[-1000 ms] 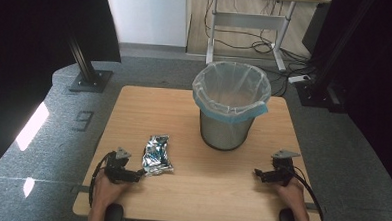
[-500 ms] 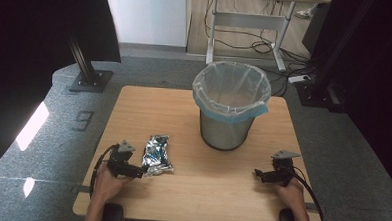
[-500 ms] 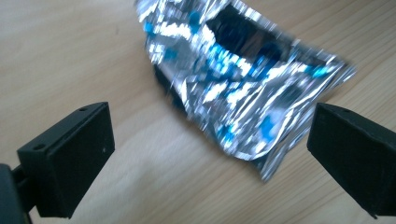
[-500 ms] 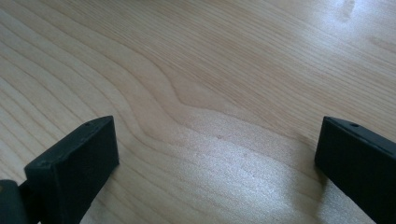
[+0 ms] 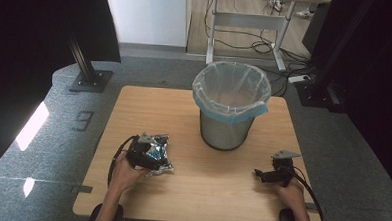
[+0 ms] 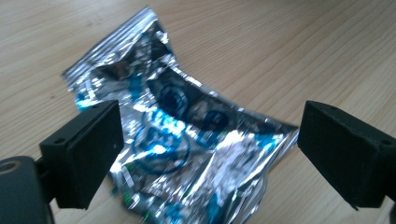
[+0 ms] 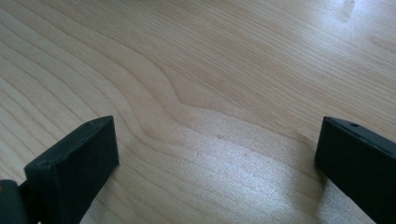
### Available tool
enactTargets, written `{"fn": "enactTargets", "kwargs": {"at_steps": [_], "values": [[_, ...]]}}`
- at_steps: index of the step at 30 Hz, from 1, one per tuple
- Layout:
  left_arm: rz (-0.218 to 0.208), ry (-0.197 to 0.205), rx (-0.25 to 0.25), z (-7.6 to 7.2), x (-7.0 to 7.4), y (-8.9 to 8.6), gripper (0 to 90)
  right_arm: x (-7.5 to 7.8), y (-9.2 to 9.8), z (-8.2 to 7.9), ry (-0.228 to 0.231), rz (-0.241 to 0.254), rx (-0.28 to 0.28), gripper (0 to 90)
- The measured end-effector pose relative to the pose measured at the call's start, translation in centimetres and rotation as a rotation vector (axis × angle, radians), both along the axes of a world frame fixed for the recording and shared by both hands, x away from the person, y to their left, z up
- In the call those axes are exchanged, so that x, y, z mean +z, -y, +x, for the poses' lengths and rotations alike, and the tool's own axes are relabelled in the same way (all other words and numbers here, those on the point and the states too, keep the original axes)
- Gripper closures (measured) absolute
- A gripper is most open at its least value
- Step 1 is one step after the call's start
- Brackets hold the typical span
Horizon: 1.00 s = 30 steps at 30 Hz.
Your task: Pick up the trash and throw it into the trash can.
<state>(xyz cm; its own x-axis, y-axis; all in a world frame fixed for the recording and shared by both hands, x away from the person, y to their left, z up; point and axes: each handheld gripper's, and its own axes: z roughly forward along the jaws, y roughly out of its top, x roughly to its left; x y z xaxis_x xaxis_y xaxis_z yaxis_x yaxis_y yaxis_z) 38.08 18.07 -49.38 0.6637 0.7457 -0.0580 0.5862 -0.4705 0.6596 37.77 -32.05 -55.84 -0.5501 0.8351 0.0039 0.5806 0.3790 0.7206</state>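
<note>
Two claws: left claw (image 5: 154, 156) sits right over the foil packet (image 6: 187, 144); right claw (image 5: 261, 175) rests well apart from it, open on bare bench (image 7: 210, 93).
Packet: flat on bench, near side of the bin (image 5: 229, 112), off its left.
Left jaws: wide, just been closing a touch, packet between, pads not pressing.
Long axis: diagonal across the gap.
Nearer hand: left.

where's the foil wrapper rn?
High view: foil wrapper lies on the table's left side, between the open left gripper's jaws, left of the bin.
</note>
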Motion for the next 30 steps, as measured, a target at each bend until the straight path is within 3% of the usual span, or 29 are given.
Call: {"fn": "enactTargets", "kwargs": {"at_steps": [8,12,17,21,30], "values": [[0.017,-0.020,-0.002,1.0,-1.2,2.4,14.0,0.0,0.0,0.0,0.000,0.000,0.000,0.0],[0.055,-0.035,0.013,1.5,-2.4,2.8,16.2,0.0,0.0,0.0,0.000,0.000,0.000,0.0],[0.074,-0.057,0.018,1.6,-3.7,2.8,25.9,0.0,0.0,0.0,0.000,0.000,0.000,0.0],[0.099,-0.029,0.003,1.3,-3.9,2.9,36.2,0.0,0.0,0.0,0.000,0.000,0.000,0.0],[0.074,-0.031,0.029,1.1,-3.7,2.6,67.2,0.0,0.0,0.0,0.000,0.000,0.000,0.0]]}}
